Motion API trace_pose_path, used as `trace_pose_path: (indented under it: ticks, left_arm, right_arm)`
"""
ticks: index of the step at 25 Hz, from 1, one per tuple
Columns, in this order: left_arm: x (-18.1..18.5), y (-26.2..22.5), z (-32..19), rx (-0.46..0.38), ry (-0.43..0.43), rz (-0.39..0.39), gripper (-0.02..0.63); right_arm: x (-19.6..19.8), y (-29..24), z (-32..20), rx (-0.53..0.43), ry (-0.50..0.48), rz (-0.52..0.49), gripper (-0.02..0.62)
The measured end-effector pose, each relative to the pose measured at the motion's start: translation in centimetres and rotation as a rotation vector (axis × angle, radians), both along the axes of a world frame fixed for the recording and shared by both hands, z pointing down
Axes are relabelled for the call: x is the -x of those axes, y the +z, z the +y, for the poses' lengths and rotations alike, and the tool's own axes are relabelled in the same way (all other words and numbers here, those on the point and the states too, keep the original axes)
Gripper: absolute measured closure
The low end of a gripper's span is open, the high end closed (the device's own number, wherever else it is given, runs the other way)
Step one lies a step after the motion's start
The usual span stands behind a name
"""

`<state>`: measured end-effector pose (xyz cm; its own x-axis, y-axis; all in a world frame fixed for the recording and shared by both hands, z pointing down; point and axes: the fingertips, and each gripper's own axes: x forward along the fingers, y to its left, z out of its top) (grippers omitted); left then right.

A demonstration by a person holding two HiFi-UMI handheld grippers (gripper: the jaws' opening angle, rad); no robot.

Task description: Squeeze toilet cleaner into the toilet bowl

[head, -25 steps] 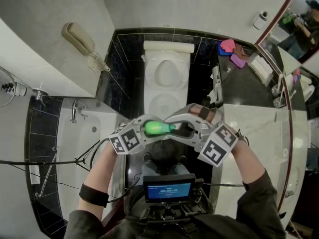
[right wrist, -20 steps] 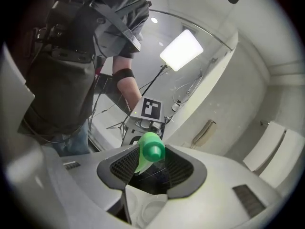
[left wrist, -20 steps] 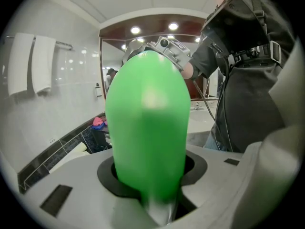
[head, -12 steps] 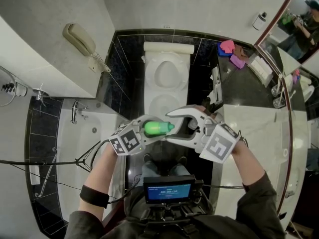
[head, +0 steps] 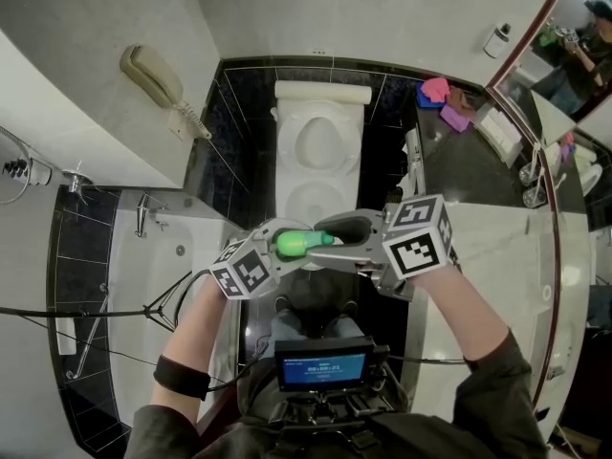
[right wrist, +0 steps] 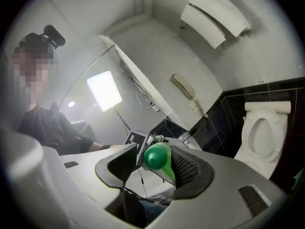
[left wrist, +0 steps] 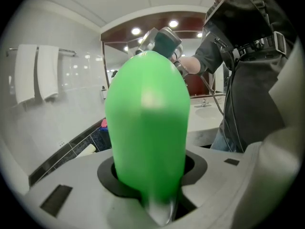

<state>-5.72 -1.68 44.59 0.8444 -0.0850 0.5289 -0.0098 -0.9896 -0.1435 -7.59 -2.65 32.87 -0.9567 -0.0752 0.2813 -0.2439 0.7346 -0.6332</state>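
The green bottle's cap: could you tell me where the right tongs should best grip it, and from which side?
Grip the cap across its round sides, coming in along the bottle's axis from the right, since the left tongs hold the green bottle by its body with the cap pointing that way. The right tongs have just been closing with the cap between them, not yet clamped.

walls: pale grey (head: 430, 17); lower walls: black tile (head: 251, 94); wall phone (head: 153, 73): left; bathtub (head: 163, 275): lower left; mirror (head: 574, 36): upper right
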Motion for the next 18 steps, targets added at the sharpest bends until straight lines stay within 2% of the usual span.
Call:
trace_pose_path:
  ticks: [2,3,5,7,10,13,18]
  left_arm:
    - [0.0,0.1,0.1,0.002,0.004,-0.004,0.425]
    - [0.0,0.2,0.1,0.006,0.006,-0.004,0.425]
    - [-0.1,0.1,0.2,0.017,0.012,-0.001,0.425]
    - [-0.2,0.0,0.2,0.025,0.020,0.006,0.425]
    - [-0.2,-0.3,0.4,0.036,0.037,0.012,0.425]
    - [-0.2,-0.3,0.8,0.055,0.061,0.012,0.425]
    - [-0.4,0.2,1.9,0.077,0.104,-0.002,0.425]
  right_arm:
    - [0.1,0.1,-0.1,0.006,0.003,0.002,0.403]
    - [0.1,0.2,-0.2,-0.007,-0.001,0.007,0.448]
    - [0.0,0.1,-0.2,-0.061,-0.014,0.019,0.451]
    - [0.0,-0.1,-0.1,-0.160,-0.034,0.035,0.453]
    - [0.1,-0.5,0.3,-0.379,-0.101,0.104,0.452]
    - [0.4,-0.9,1.5,-0.614,-0.229,0.217,0.451]
    - [0.1,0.2,3.6,-1.164,-0.462,0.317,0.446]
